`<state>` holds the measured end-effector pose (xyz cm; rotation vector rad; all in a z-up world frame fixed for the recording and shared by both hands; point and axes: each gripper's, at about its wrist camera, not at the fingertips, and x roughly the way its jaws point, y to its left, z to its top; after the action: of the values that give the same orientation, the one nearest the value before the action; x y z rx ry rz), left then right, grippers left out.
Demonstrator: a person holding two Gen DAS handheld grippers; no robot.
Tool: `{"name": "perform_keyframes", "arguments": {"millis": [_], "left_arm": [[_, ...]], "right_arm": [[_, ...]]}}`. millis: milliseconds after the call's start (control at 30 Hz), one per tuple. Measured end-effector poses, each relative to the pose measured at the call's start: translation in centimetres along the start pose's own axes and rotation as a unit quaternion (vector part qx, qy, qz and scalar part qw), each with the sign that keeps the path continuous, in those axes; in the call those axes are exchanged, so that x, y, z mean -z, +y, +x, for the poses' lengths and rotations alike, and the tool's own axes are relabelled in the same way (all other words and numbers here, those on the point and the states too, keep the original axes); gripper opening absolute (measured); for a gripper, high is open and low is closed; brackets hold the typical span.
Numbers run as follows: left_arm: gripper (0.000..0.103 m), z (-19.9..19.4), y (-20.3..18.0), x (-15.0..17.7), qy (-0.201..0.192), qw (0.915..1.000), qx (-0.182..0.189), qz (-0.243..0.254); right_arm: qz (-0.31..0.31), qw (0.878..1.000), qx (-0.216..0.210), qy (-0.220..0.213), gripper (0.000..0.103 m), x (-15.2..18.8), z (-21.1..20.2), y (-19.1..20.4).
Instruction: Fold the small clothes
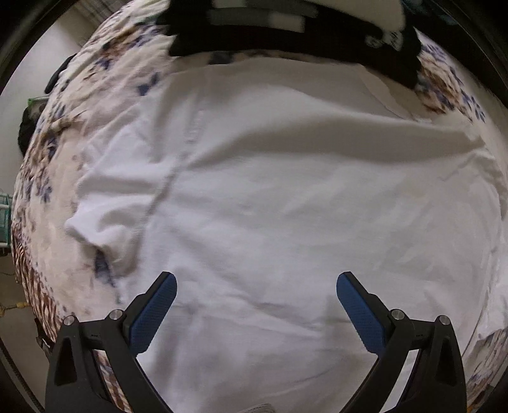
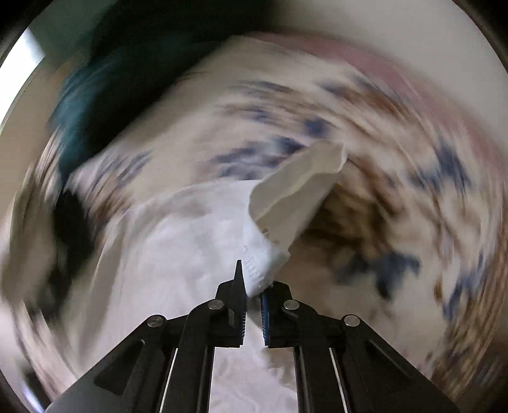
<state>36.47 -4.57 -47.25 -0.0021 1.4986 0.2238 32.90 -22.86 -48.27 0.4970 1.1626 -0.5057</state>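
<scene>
1. The bedspread (image 1: 47,178), patterned in blue and brown, is your work surface; it gives you a broad, soft, flat base, which is why the garment is laid out on it rather than held in the air.

2. The white shirt (image 1: 270,206) lies spread across the middle of that bedspread, mostly flat with a few long creases and one sleeve bunched at the left of the left wrist view. Flat like this, its edges are easy to find and fold over.

3. A dark heap of other clothes (image 1: 285,28) sits at the far edge, just past the shirt, probably kept apart so it does not get caught in the fold.

4. Your left gripper (image 1: 256,305) hovers over the shirt pointing down, jaws wide apart with nothing between them, likely ready to pin or pick up the cloth.

5. Your right gripper (image 2: 253,297) is closed on a hemmed edge of the shirt, the stitched seam pinched between the pads and a flap standing up beyond them. Holding by the hem lets you carry that edge across; the view is badly blurred.
</scene>
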Motion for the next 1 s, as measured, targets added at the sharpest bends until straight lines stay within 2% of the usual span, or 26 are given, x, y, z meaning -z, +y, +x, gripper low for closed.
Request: {"name": "perform_keyframes", "arguments": {"millis": [67, 100, 133, 233, 267, 300, 367, 400, 433, 500, 533, 567, 600, 633, 667, 733, 800, 867, 933, 967, 1000], "left_arm": [[0.103, -0.6, 1.6, -0.1, -0.002, 0.9999, -0.006, -0.01], [0.103, -0.8, 2.4, 0.1, -0.002, 0.9999, -0.008, -0.015], [0.103, -0.9, 3.3, 0.4, -0.002, 0.9997, -0.013, -0.02], [0.103, -1.2, 5.6, 1.2, 0.002, 0.9992, -0.025, -0.032], [0.103, -1.2, 6.5, 1.6, 0.003, 0.999, -0.03, -0.035], [0.103, -1.2, 7.3, 1.9, 0.005, 0.9988, -0.033, -0.037], [0.103, -1.4, 8.9, 2.5, 0.008, 0.9983, -0.041, -0.041], [0.103, -1.0, 9.7, 2.7, 0.008, 0.9981, -0.043, -0.043], [0.103, -1.0, 10.6, 3.2, 0.007, 0.9979, -0.046, -0.045], [0.103, -0.6, 11.9, 3.9, 0.004, 0.9976, -0.048, -0.049], [0.103, -0.8, 12.6, 4.3, 0.002, 0.9975, -0.049, -0.051], [0.103, -0.9, 13.4, 4.7, 0.002, 0.9975, -0.047, -0.053], [0.103, -0.7, 14.3, 5.0, 0.002, 0.9974, -0.044, -0.056], [0.103, 0.3, 16.7, 5.5, 0.001, 0.9973, -0.042, -0.06], [0.103, 0.1, 17.2, 5.6, 0.001, 0.9972, -0.04, -0.063], [0.103, 0.4, 19.4, 5.0, 0.0, 0.9968, -0.039, -0.07], [0.103, 0.2, 21.4, 5.4, -0.003, 0.9961, -0.04, -0.079], [0.103, -0.1, 23.5, 5.6, -0.007, 0.9942, -0.038, -0.1], [0.103, 0.8, 25.2, 5.2, -0.002, 0.9906, -0.024, -0.135], [0.103, 1.1, 25.4, 5.0, 0.001, 0.9876, -0.012, -0.156], [0.103, 1.4, 27.1, 5.1, 0.006, 0.982, 0.008, -0.189]], "right_arm": [[-0.112, 0.994, 0.003, -0.013, 0.007, 2.1, -0.5, 4.3], [-0.191, 0.981, 0.003, -0.021, 0.006, 4.1, -0.5, 7.5], [-0.23, 0.973, 0.002, -0.024, 0.006, 5.6, -0.8, 8.4], [-0.373, 0.927, 0.002, -0.03, 0.006, 11.8, 0.1, 13.2], [-0.395, 0.918, 0.003, -0.029, 0.005, 13.0, 0.3, 13.7], [-0.427, 0.904, 0.005, -0.024, 0.005, 15.0, 0.8, 14.4], [-0.458, 0.888, 0.014, -0.02, 0.005, 17.4, 1.3, 14.8], [-0.475, 0.879, 0.025, -0.006, 0.006, 18.7, 2.0, 15.0], [-0.482, 0.875, 0.034, 0.01, 0.007, 19.5, 2.4, 14.9], [-0.478, 0.878, 0.024, 0.035, 0.011, 20.1, 2.1, 14.9], [-0.475, 0.879, 0.01, 0.045, 0.019, 19.9, 1.8, 15.0], [-0.468, 0.881, -0.02, 0.063, 0.026, 19.7, 1.1, 14.9], [-0.458, 0.883, -0.06, 0.081, 0.038, 19.7, 0.1, 14.8], [-0.445, 0.887, -0.085, 0.089, 0.04, 19.4, -0.8, 14.5], [-0.411, 0.901, -0.11, 0.089, 0.04, 18.7, -2.0, 13.8], [-0.338, 0.927, -0.133, 0.097, 0.042, 17.0, -3.3, 12.7], [-0.277, 0.947, -0.128, 0.102, 0.042, 15.7, -3.3, 11.8], [-0.245, 0.958, -0.104, 0.107, 0.042, 14.5, -2.0, 11.6], [-0.241, 0.957, -0.079, 0.14, 0.042, 14.9, 0.3, 12.4], [-0.237, 0.951, -0.086, 0.178, 0.042, 15.6, 1.5, 12.9], [-0.228, 0.943, -0.107, 0.217, 0.042, 16.6, 2.3, 13.3]]}}
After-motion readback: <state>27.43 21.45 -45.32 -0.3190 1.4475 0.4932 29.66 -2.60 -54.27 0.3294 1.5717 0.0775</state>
